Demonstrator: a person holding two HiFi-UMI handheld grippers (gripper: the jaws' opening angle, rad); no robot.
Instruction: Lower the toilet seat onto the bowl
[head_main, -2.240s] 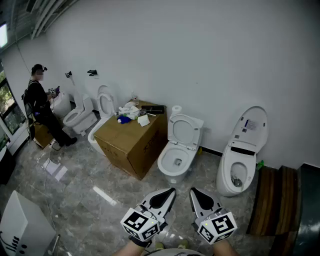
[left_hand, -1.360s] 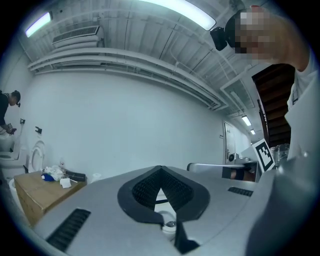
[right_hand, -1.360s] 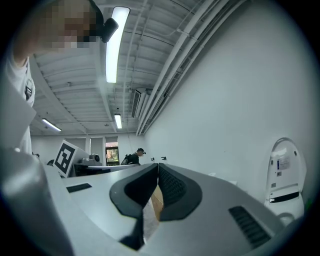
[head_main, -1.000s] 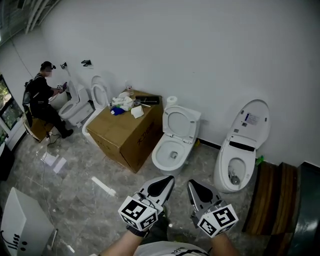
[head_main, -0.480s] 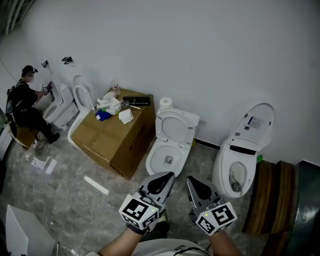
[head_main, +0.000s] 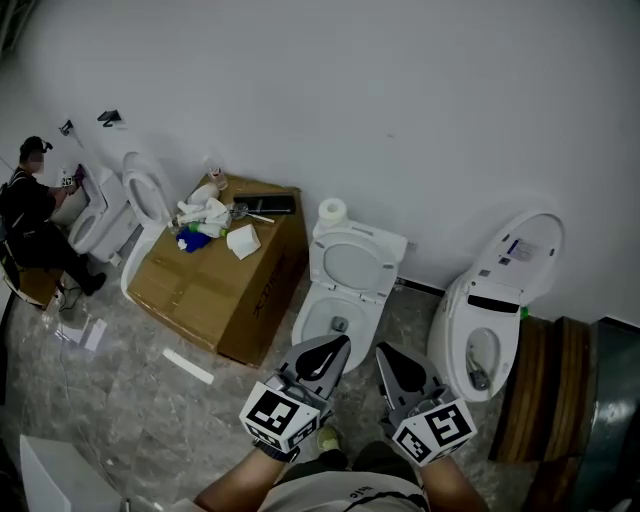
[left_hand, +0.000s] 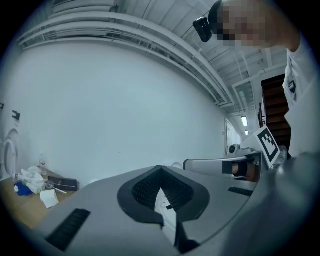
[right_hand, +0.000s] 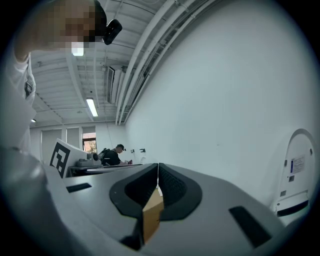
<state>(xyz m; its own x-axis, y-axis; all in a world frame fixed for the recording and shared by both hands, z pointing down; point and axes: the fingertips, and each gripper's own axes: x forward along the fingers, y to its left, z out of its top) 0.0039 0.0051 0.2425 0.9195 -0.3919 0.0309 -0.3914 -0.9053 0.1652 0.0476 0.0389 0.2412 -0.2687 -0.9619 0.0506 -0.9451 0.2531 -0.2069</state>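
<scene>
A white toilet stands against the wall in the head view, its seat (head_main: 352, 265) raised and leaning back over the open bowl (head_main: 322, 325). A toilet paper roll (head_main: 332, 212) rests on its tank. My left gripper (head_main: 337, 344) hangs just in front of the bowl, jaws pressed together, nothing in them. My right gripper (head_main: 384, 353) sits beside it to the right, also shut and empty. In the left gripper view the left gripper (left_hand: 159, 169) points at bare wall. The right gripper (right_hand: 158, 166) in its own view does the same.
A cardboard box (head_main: 215, 285) with bottles, rags and paper on top stands left of the toilet. Right of it is a second toilet (head_main: 497, 300) with its lid up, then wooden pallets (head_main: 545, 395). A person (head_main: 28, 215) works at other toilets far left.
The head view has swung left and come closer, so the middle toilet now sits straight ahead of both grippers. Both grippers stay shut and side by side.
</scene>
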